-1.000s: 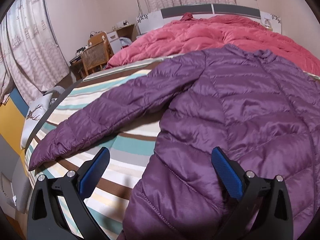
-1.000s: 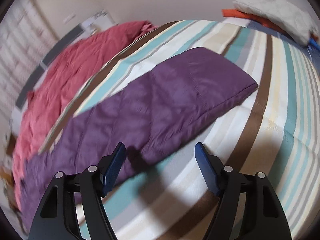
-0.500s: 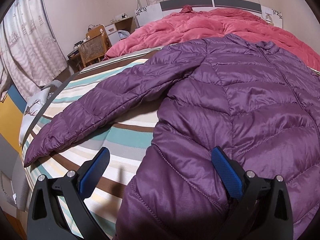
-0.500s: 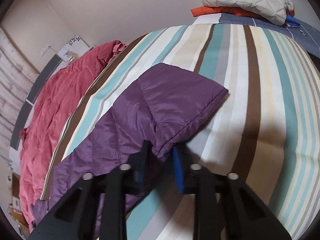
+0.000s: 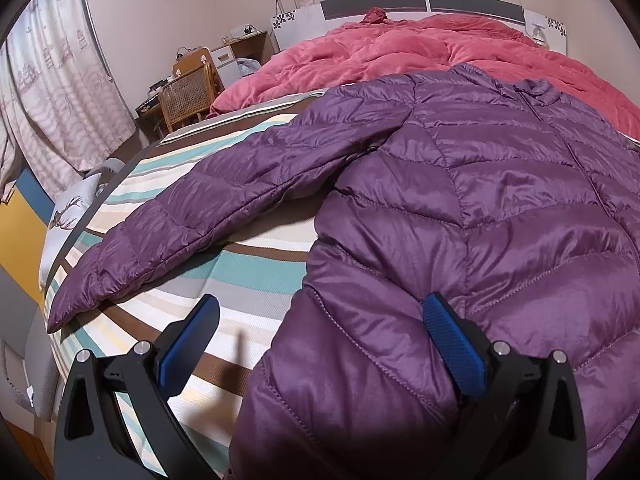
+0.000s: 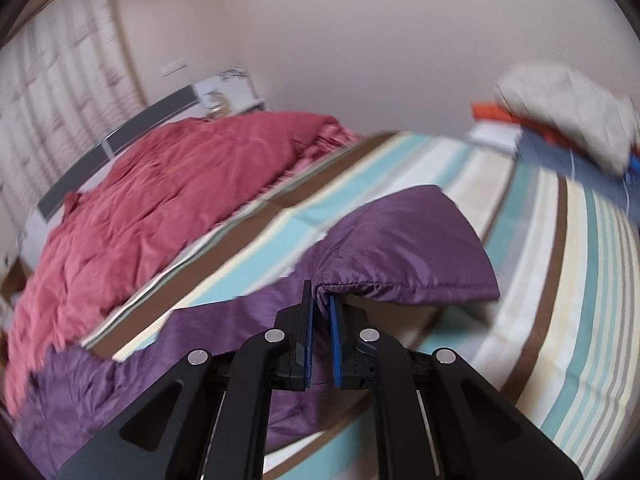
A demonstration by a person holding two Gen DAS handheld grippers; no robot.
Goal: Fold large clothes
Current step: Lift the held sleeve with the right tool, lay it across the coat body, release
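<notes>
A purple puffer jacket [image 5: 460,200] is lying spread front-up on a striped bedsheet [image 5: 256,276], filling the centre and right of the left wrist view. One sleeve [image 5: 208,216] is stretching out toward the lower left of that frame, its cuff lying near the edge of the bed. The left gripper [image 5: 316,340] is sitting at the bottom of the frame with its blue-padded fingers [image 5: 454,346] spread wide and gripping nothing; the right-hand finger is lying against the jacket's lower body, while the other one is hanging over the bare sheet.

In the right wrist view, which is blurred, the right gripper [image 6: 320,308] is clenching the edge of the jacket's other sleeve [image 6: 404,252] just below the centre of the frame. The fabric is bunching between the nearly closed blue pads, and the cuff end is lifting off the sheet and casting a shadow beneath it. The rest of the sleeve is trailing down toward the lower left.

A pink quilt [image 5: 420,52] is lying heaped across the top of the left wrist view, beyond the jacket's collar. A wicker chair [image 5: 186,98] is standing at the upper left, beside a patterned curtain [image 5: 60,92]. A pile of folded clothes [image 6: 568,128] is sitting at the upper right of the right wrist view.
</notes>
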